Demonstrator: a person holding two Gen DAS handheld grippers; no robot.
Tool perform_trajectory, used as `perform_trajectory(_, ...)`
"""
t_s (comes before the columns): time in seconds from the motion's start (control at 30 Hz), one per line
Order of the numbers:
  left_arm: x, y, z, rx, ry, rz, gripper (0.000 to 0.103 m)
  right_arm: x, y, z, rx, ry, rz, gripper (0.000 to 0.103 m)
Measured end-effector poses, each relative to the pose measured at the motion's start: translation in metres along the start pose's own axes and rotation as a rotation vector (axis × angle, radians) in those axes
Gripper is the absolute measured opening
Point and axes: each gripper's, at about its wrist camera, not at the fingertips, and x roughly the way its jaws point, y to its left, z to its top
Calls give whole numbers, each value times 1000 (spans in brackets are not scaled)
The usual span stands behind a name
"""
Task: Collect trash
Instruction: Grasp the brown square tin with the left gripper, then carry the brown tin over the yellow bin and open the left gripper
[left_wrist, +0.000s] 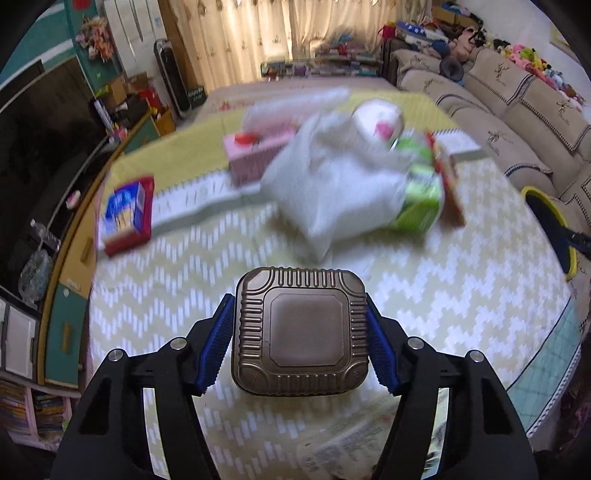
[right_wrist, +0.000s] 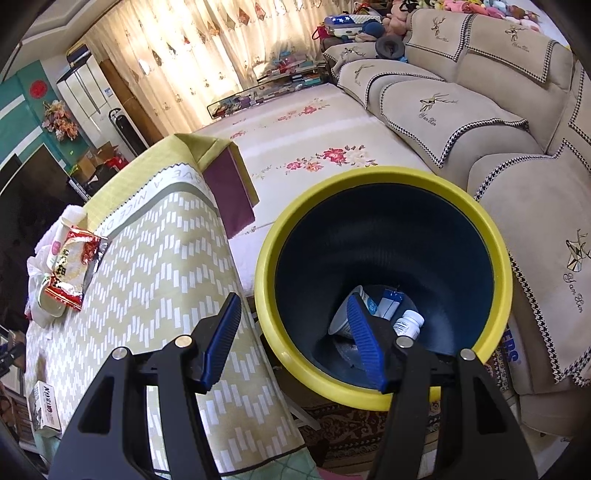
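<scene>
My left gripper is shut on a square bronze-coloured foil container, bottom facing the camera, held above the table. Beyond it lie a white plastic bag, a green carton, a pink tissue box and a red-and-blue box, all blurred. My right gripper is open and empty, straddling the near rim of a yellow-rimmed dark bin beside the table. In the bin lie a white cup, a blue-white box and a small white pill bottle.
The table has a yellow-green zigzag cloth. A red snack wrapper and white bag sit at its far end in the right wrist view; a small box is low left. A beige sofa runs along the right. The bin also shows in the left view.
</scene>
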Motion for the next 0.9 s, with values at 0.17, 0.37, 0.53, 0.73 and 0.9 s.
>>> perform_trajectory(0.17, -29, -35, 25, 62, -81, -18, 66, -12, -16, -5, 32, -20, 1, 57)
perform_trajectory(0.37, -56, -116, 57, 194, -157, -107, 66, -37, -40, -13, 60, -62, -21, 57)
perform_trajectory(0.53, -63, -201, 81, 308, -187, -223, 66, -64, -64, -21, 87, -113, -43, 57)
perform_trajectory(0.73, -43, -304, 101, 412, -146, -346, 66, -85, -90, -32, 124, -148, -66, 57)
perform_trajectory(0.9, -15, -371, 113, 457, -106, -377, 66, -91, -114, -41, 161, -145, -89, 59)
